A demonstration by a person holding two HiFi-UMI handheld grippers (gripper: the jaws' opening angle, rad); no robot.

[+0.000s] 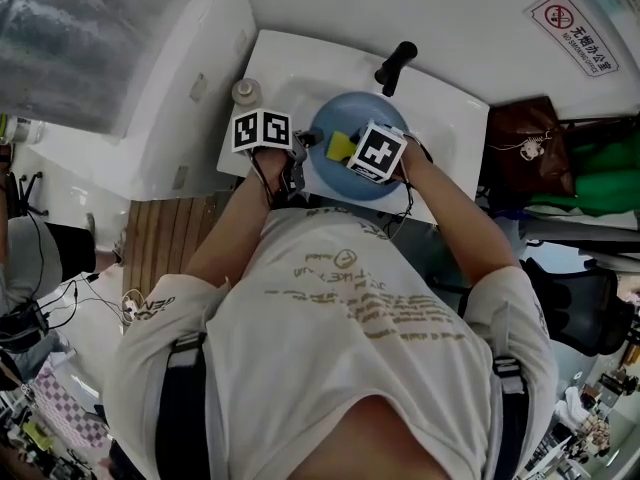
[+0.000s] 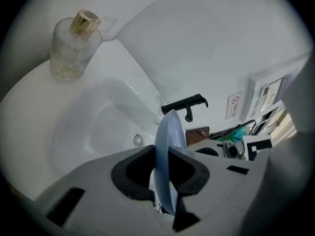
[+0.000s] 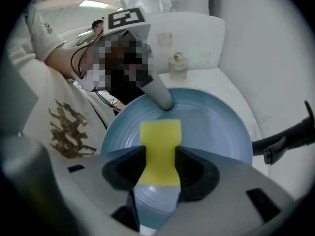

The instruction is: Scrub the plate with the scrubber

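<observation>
Plate (image 3: 214, 127) pinched in left hand-held gripper (image 2: 163, 175), scrubber (image 3: 160, 144) squeezed in right hand-held gripper (image 3: 158, 173) (no-smoking sign (image 1: 572, 20) behind)

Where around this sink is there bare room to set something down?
The sink basin lies bare between the glass bottle and the faucet. The ledge right of the faucet is bare too. It is crowded near the person, where the left gripper and right gripper hold the plate and scrubber.

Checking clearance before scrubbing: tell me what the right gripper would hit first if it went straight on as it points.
The right gripper, shut on the yellow scrubber, points at the face of the blue plate; the scrubber's tip would meet it first; I can't tell whether it touches now.
</observation>
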